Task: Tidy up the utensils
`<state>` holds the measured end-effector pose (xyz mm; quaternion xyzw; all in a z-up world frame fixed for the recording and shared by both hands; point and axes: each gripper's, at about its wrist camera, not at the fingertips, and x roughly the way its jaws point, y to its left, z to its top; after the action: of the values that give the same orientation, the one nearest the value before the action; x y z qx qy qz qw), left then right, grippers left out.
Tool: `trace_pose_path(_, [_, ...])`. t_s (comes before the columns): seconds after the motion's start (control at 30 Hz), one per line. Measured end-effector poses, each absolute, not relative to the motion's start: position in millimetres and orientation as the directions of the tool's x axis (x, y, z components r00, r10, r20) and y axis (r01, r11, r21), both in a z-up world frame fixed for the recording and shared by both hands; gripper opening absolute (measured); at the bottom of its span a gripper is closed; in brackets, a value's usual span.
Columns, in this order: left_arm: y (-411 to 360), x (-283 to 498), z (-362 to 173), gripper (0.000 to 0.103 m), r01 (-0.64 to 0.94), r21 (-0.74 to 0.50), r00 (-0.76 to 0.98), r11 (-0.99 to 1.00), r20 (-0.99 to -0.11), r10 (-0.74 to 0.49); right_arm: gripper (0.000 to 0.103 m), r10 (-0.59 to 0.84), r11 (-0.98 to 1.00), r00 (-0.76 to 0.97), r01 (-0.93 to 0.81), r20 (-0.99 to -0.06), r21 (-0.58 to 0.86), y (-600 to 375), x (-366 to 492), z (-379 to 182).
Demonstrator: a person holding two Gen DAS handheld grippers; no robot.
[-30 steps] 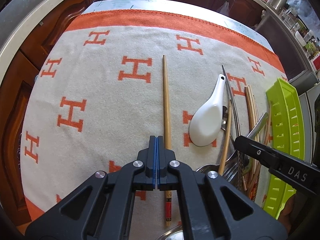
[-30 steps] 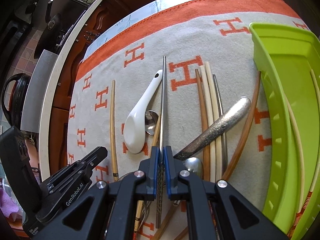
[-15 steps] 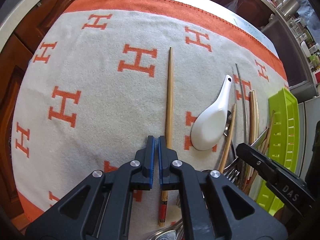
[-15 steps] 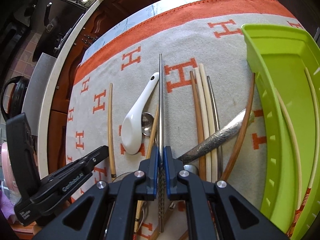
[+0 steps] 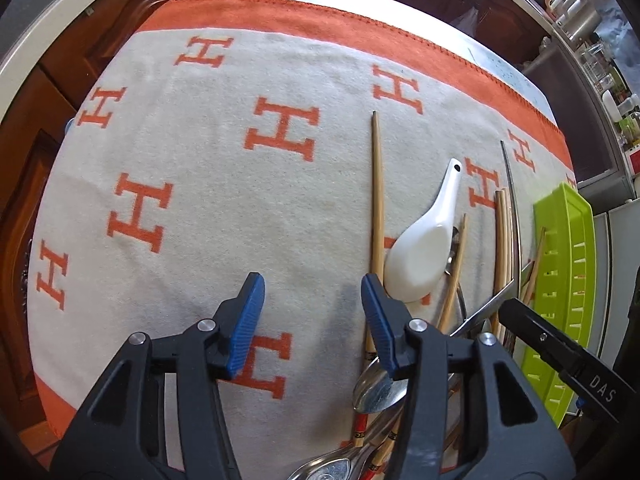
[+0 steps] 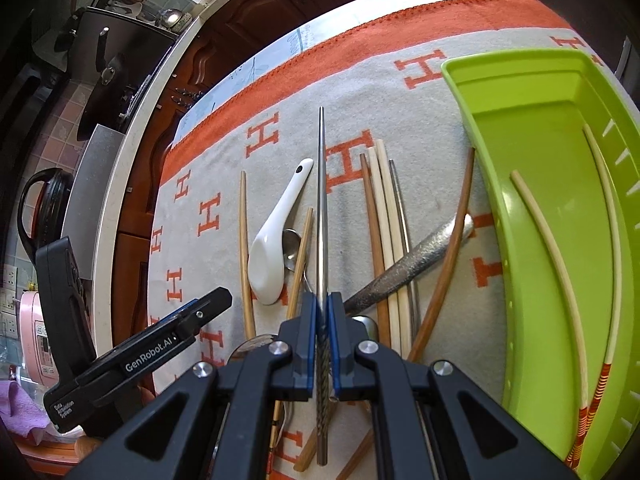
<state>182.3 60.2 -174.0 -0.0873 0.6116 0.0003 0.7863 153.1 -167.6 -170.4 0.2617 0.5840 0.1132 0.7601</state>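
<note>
Right claw (image 6: 323,312), clamped on the slim steel chopstick (image 6: 321,200), could let it pivot or slip short of the lime-green plastic tray (image 6: 532,184); left claw (image 5: 312,308) gapes empty.

Kitchen clutter around a cloth-covered table.
Cloth (image 5: 208,208), beige with orange H marks and an orange border, spreads under and ahead of both claws. Dark wood cabinets (image 6: 256,28) stand beyond the table's far edge. Far left of the right claw: black kettle (image 6: 44,212), pink cooker (image 6: 38,332), purple rag (image 6: 18,412). Bottles (image 5: 616,100) crowd a counter up right of the left claw.
</note>
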Motion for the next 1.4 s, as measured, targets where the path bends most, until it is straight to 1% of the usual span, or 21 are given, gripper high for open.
trace_pose_path(0.13, [50.7, 179.6, -171.9, 0.047, -0.079, -0.157, 0.249, 0.984, -0.959, -0.133, 0.005, 0.48, 0.836, 0.294, 0.134, -0.827, 0.532, -169.9, 150.9, -168.5])
trace_pose_path(0.27, [32.9, 179.4, -174.7, 0.047, -0.046, -0.108, 0.245, 0.993, -0.965, -0.094, 0.005, 0.476, 0.838, 0.299, 0.133, -0.827, 0.53, -171.3, 149.2, -166.0])
trace_pose_path(0.37, [22.9, 179.1, -182.2, 0.034, -0.034, -0.067, 0.23, 0.997, -0.972, -0.058, 0.005, 0.478, 0.835, 0.303, 0.137, -0.825, 0.534, -173.7, 147.4, -165.5])
trace_pose_path(0.43, [16.6, 177.6, -181.5, 0.015, -0.019, -0.034, 0.258, 0.999, -0.966, -0.027, 0.005, 0.479, 0.833, 0.306, 0.139, -0.823, 0.536, -175.3, 146.0, -165.2])
trace_pose_path(0.47, [15.0, 177.1, -181.0, 0.005, -0.019, -0.02, 0.271, 1.0, -0.963, -0.014, 0.005, 0.481, 0.831, 0.307, 0.139, -0.821, 0.539, -175.7, 145.7, -164.6])
trace_pose_path(0.6, [21.1, 176.4, -179.1, 0.004, -0.029, -0.072, 0.276, 0.997, -0.959, -0.061, 0.005, 0.491, 0.822, 0.319, 0.138, -0.811, 0.552, -179.0, 141.9, -161.4])
trace_pose_path(0.73, [33.8, 172.5, -168.8, 0.004, -0.045, -0.095, 0.301, 0.994, -0.951, -0.077, 0.005, 0.505, 0.811, 0.332, 0.135, -0.797, 0.57, -181.9, 138.2, -156.1])
trace_pose_path(0.87, [39.7, 161.8, -139.2, 0.004, -0.039, -0.112, 0.359, 0.993, -0.929, -0.09, 0.005, 0.527, 0.791, 0.353, 0.129, -0.773, 0.599, -188.7, 130.3, -145.6])
trace_pose_path(0.93, [36.8, 155.9, -121.8, 0.004, -0.012, -0.135, 0.377, 0.991, -0.918, -0.12, 0.005, 0.533, 0.782, 0.372, 0.126, -0.76, 0.611, -194.6, 124.7, -137.3])
trace_pose_path(1.07, [14.9, 144.2, -92.7, 0.004, 0.056, -0.206, 0.382, 0.977, -0.9, -0.212, 0.005, 0.519, 0.781, 0.42, 0.123, -0.745, 0.613, -213.8, 107.1, -118.6])
trace_pose_path(1.17, [-14.3, 130.9, -78.2, 0.004, 0.127, -0.251, 0.375, 0.96, -0.883, -0.281, 0.006, 0.489, 0.789, 0.445, 0.141, -0.75, 0.598, -234.2, 92.8, -113.0])
trace_pose_path(1.27, [-53.7, 119.0, -70.8, 0.004, 0.205, -0.277, 0.358, 0.939, -0.871, -0.336, 0.006, 0.425, 0.815, 0.459, 0.181, -0.78, 0.551, -254.0, 80.4, -113.6])
trace_pose_path(1.4, [-107.3, 109.7, -78.2, 0.004, 0.265, -0.295, 0.314, 0.918, -0.874, -0.372, 0.006, 0.323, 0.855, 0.464, 0.231, -0.825, 0.465, -276.5, 65.5, -119.3])
